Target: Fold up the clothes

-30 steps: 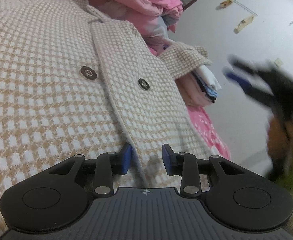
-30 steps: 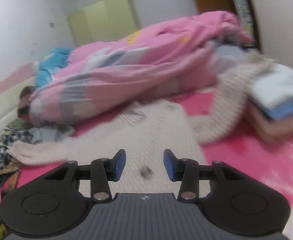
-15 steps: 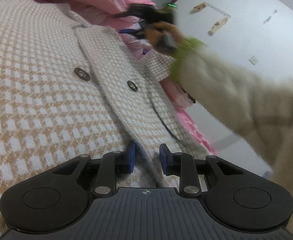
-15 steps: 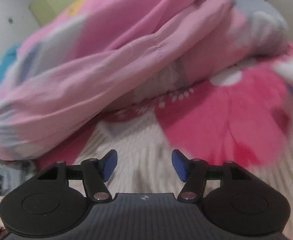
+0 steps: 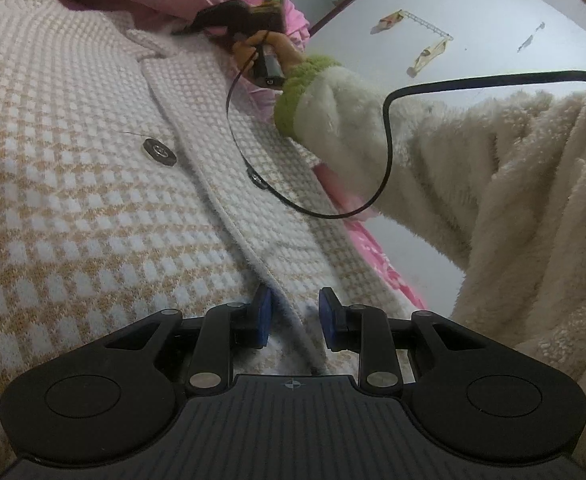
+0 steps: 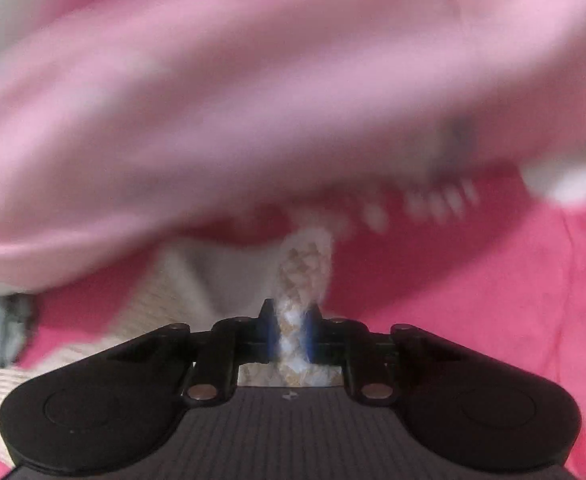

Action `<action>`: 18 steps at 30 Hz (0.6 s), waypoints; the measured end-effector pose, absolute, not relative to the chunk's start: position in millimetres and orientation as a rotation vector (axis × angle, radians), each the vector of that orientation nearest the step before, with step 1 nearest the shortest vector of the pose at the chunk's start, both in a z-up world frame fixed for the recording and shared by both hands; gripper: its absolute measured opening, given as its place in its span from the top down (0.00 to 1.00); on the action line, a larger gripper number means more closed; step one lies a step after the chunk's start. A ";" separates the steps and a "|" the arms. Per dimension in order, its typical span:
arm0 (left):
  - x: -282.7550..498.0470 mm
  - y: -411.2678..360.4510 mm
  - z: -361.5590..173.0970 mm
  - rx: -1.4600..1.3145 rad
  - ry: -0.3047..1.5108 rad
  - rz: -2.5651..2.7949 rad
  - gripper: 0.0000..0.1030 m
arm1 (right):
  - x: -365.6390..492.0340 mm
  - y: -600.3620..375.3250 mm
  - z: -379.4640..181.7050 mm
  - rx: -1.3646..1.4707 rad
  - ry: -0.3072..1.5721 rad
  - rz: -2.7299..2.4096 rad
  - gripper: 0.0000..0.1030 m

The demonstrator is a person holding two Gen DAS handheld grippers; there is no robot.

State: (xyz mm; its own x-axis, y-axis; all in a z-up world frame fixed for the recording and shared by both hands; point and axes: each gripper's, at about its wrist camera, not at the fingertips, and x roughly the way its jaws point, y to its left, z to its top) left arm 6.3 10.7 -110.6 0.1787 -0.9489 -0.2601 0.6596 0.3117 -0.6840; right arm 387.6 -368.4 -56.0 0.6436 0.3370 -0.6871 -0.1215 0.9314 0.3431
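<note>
One checked knit cardigan (image 5: 93, 208), cream and tan, spread flat on the pink bed sheet (image 6: 473, 280). My left tool (image 5: 291, 314) rests at its front placket, pads slightly apart astride the edge; I cannot tell if they pinch. My right tool (image 6: 291, 332) is closing, its blue pads squeezing a bunched fold near the collar, beside the pink quilt (image 6: 253, 80).

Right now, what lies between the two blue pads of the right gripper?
In the right wrist view, a bunched fold of the checked knit jacket sits between the closing pads of the right gripper; nothing else is there.
</note>
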 end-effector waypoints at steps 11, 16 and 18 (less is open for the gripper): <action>3.8 11.3 -110.7 -0.464 0.728 -1.204 0.74 | 372.6 -389.0 -79.2 0.372 0.757 0.119 0.65; 4.1 10.1 -111.8 -0.466 0.723 -1.201 0.74 | 333.0 -348.6 -37.6 0.110 0.746 0.161 0.56; 4.0 9.3 -112.1 -0.464 0.719 -1.198 0.74 | 323.2 -316.1 -38.8 -0.059 0.797 0.168 0.56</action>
State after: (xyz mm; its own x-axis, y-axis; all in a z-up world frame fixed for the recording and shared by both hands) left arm 4.0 9.3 -112.1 0.1883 -0.9485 -0.2548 0.6713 0.3137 -0.6715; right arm 323.2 -316.1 -38.8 0.6867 0.1275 -0.7157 -0.1719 0.9851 0.0106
